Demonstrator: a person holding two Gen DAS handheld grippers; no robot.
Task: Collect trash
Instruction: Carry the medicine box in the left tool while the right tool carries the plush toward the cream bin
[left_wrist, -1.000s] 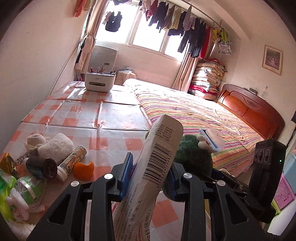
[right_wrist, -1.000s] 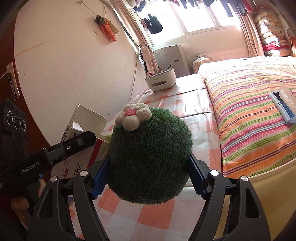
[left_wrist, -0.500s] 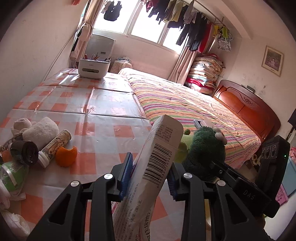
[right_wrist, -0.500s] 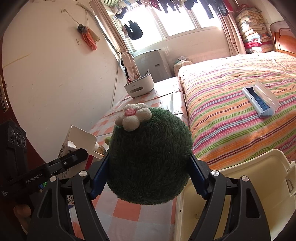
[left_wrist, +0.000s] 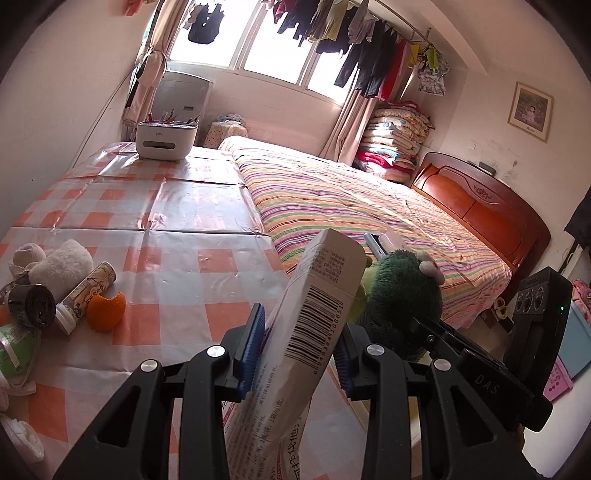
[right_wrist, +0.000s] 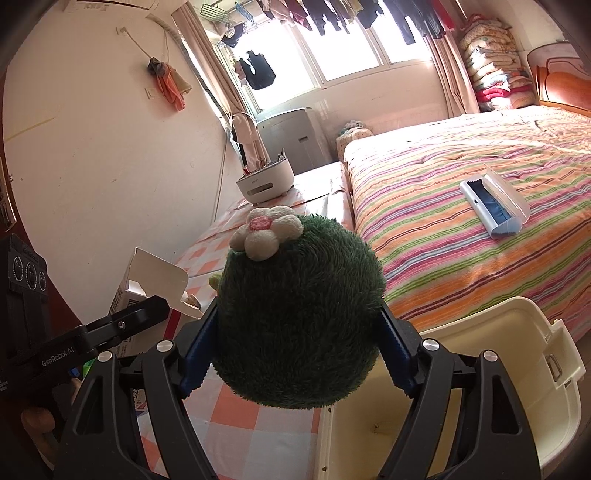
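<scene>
- My left tool (left_wrist: 299, 350) was clenched on a white carton (left_wrist: 314, 317), held tilted above the checked table (left_wrist: 177, 266).
- My right tool (right_wrist: 295, 354) gripped a green plush toy (right_wrist: 299, 314) over the table's edge, just beside a cream bin (right_wrist: 517, 369).
- An orange peel (left_wrist: 105, 312) lay on the table.

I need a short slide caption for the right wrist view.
Right gripper holds a green plush ball above a cream bin.

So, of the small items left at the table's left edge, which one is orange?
The orange peel. It lies on the checked tablecloth beside the white printed tube on its side; the roll near it is black, the plush white.
</scene>
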